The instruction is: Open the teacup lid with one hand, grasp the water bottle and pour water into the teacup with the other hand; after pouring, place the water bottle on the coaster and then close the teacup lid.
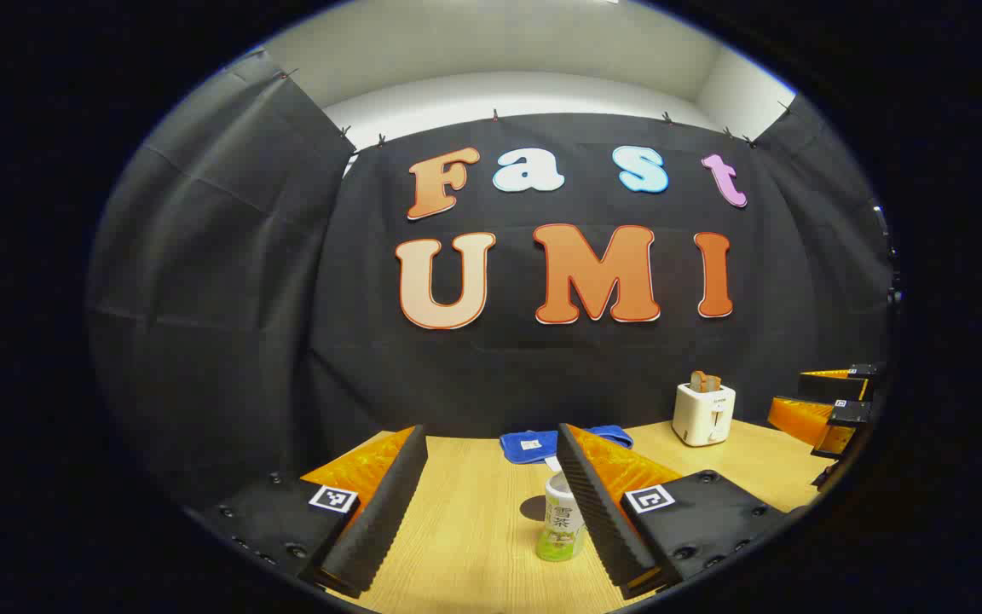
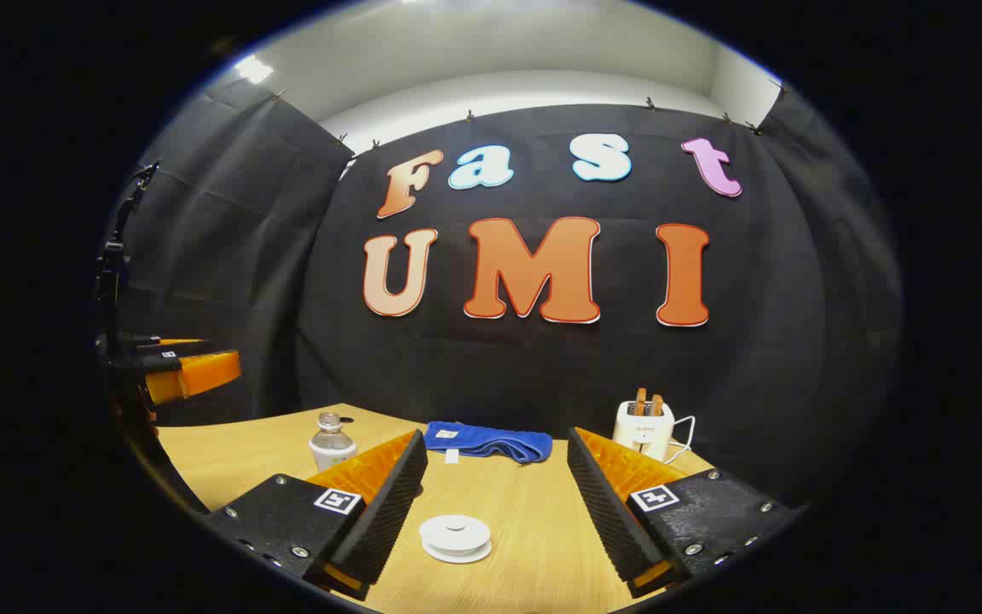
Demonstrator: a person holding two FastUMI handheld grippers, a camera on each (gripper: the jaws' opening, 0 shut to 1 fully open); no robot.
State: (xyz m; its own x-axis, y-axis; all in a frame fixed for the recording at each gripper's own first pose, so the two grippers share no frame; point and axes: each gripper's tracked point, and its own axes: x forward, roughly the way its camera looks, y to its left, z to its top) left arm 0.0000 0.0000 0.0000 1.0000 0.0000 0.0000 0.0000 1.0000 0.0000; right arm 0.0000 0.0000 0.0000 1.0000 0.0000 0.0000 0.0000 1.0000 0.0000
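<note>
Both tools stand with fingers apart, holding nothing. Ahead of my right gripper (image 2: 497, 435), low between its fingers, sits a white lidded piece (image 2: 455, 537), which I judge to be the teacup, lid still on. The water bottle (image 2: 332, 442) stands beyond its left finger.

The right gripper view alone presents that lidded piece. The left gripper view has a labelled container (image 1: 561, 516) just inside the right finger of my left gripper (image 1: 491, 431), probably the same bottle, though unconfirmed.

Recommendation: centre the right fingers on the lid, close gently and lift straight. Shift the left tool rightward before clamping.
</note>
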